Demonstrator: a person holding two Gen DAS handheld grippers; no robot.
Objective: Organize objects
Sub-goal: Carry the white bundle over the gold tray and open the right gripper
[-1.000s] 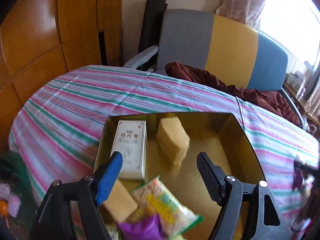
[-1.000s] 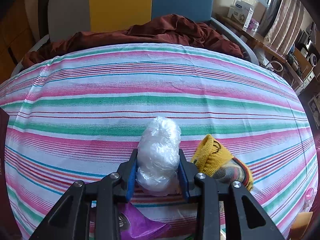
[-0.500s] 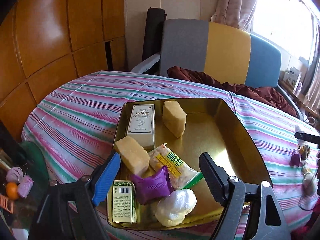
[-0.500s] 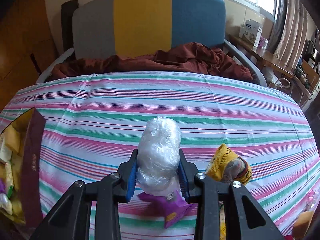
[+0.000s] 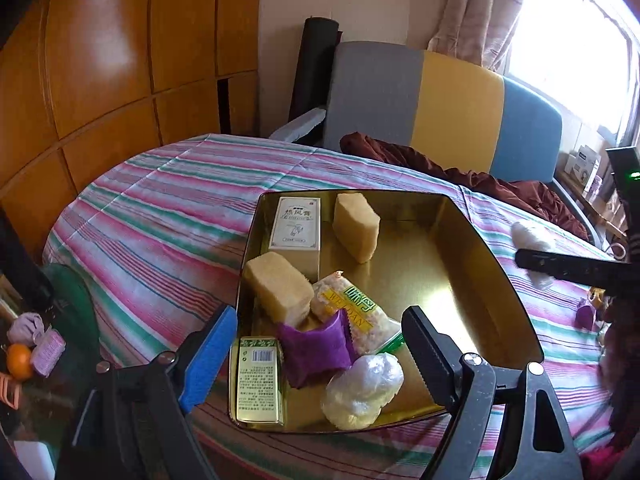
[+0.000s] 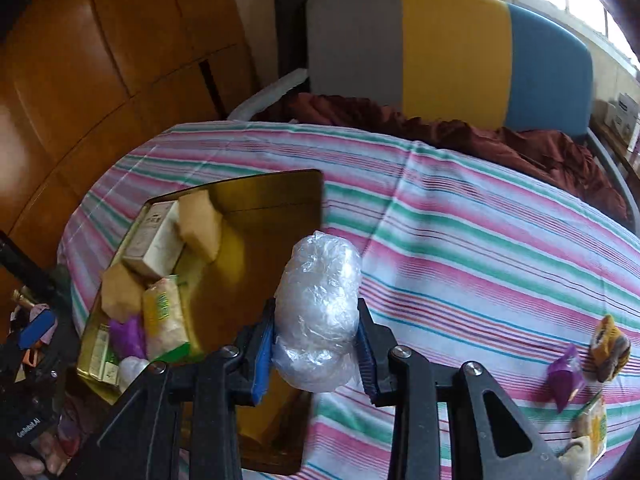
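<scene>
The right gripper (image 6: 316, 344) has its fingers (image 6: 262, 354) clamped on a clear plastic bundle (image 6: 318, 308), held over the gold tin (image 6: 276, 196) at its near right rim. The left gripper (image 5: 316, 354) hangs above the tin's near end, its fingers opening with nothing between them; the tin sits on the striped surface (image 6: 460, 240)

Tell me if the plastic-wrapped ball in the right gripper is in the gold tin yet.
Not yet. The plastic-wrapped ball is pinched in the right gripper, in the air near the gold tin, which already holds another wrapped ball.
</scene>
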